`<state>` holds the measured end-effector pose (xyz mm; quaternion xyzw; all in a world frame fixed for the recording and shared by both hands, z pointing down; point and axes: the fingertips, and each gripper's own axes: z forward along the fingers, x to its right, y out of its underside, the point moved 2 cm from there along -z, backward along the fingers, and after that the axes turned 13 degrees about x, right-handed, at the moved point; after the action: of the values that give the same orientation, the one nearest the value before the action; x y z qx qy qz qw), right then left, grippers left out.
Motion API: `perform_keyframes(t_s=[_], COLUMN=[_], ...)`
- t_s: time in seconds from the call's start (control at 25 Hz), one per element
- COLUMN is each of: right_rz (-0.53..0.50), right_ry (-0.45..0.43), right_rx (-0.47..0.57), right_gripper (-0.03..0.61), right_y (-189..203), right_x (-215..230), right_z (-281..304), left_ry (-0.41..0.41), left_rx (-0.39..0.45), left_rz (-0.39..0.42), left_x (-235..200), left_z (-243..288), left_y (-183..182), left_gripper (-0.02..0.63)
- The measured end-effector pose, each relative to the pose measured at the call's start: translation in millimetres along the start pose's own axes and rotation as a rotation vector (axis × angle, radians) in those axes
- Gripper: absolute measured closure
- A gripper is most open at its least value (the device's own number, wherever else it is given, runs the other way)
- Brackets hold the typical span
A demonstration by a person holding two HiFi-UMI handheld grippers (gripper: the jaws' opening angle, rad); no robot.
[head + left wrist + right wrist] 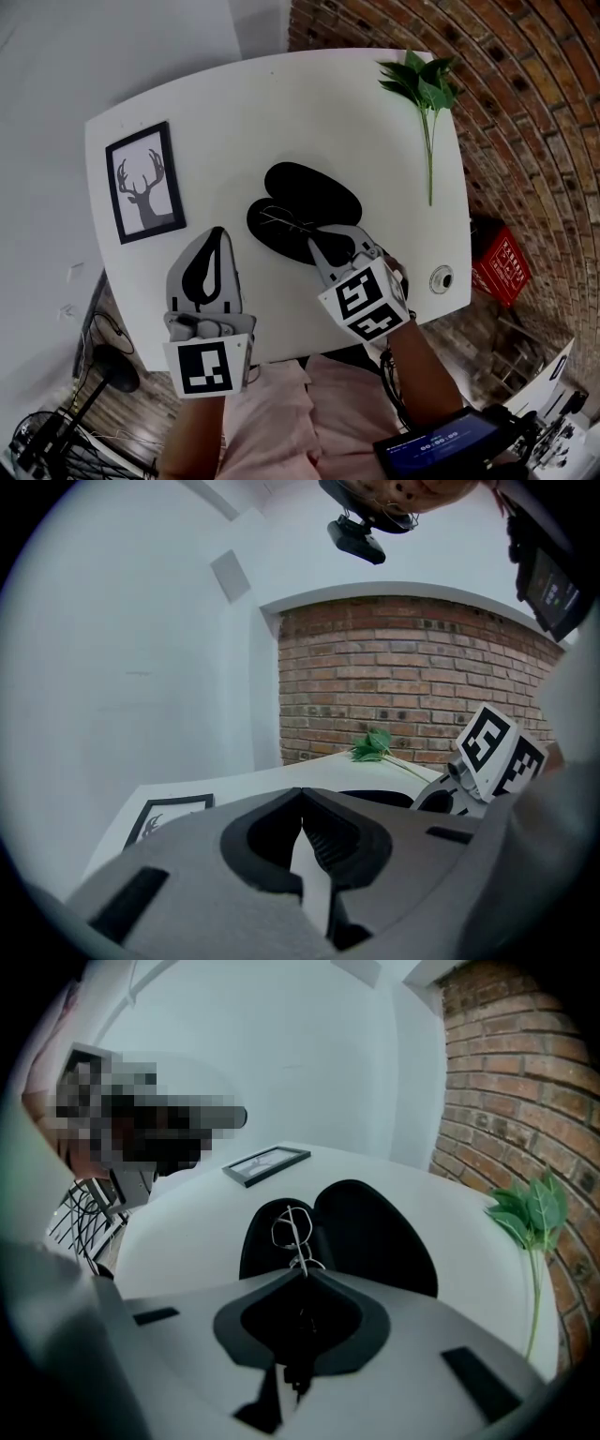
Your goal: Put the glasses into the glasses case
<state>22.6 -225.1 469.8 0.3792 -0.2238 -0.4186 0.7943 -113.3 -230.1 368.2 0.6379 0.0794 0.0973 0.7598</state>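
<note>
A black glasses case (319,192) lies wide open in the middle of the white table (281,103). Thin wire-framed glasses (281,221) hang over its nearer half. My right gripper (314,242) is shut on the glasses. In the right gripper view the glasses (291,1227) stick out from the tips of the right gripper (302,1272), just above the case (375,1232). My left gripper (217,232) rests to the left of the case, apart from it. Seen in its own view, the left gripper (300,794) has its tips together and holds nothing.
A framed deer picture (145,183) lies at the table's left. A green leafy sprig (427,89) lies at the far right, and a small round object (441,278) sits near the right front edge. A red crate (502,262) stands on the floor by the brick wall.
</note>
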Motion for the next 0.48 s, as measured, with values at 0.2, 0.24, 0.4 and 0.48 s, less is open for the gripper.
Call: perform_keyframes(t_s=[0.2,0.24,0.4,0.48], right_rz=[0.005,0.005,0.107,0.146], right_ry=[-0.005,-0.009,-0.041,-0.059], right_rx=[-0.002,-0.002,0.022,0.015], right_gripper=[0.554,0.552,0.555,0.556], right_y=[-0.5,-0.5,-0.6,1.4], right_x=[1.8,1.4,-2.6,-3.7], right_z=[1.9,1.9,0.6,1.7], left_ry=[-0.001,-0.001,0.003,0.004], left_rx=[0.003,0.003,-0.001,-0.004], left_rz=[0.001,0.001,0.004,0.005], left_x=[-1.4,-1.3,-0.5,0.1], left_z=[1.2,1.4,2.3,2.9], left_y=[1.2,1.4,1.4,1.8], left_gripper=[0.609,0.609,0.609,0.609])
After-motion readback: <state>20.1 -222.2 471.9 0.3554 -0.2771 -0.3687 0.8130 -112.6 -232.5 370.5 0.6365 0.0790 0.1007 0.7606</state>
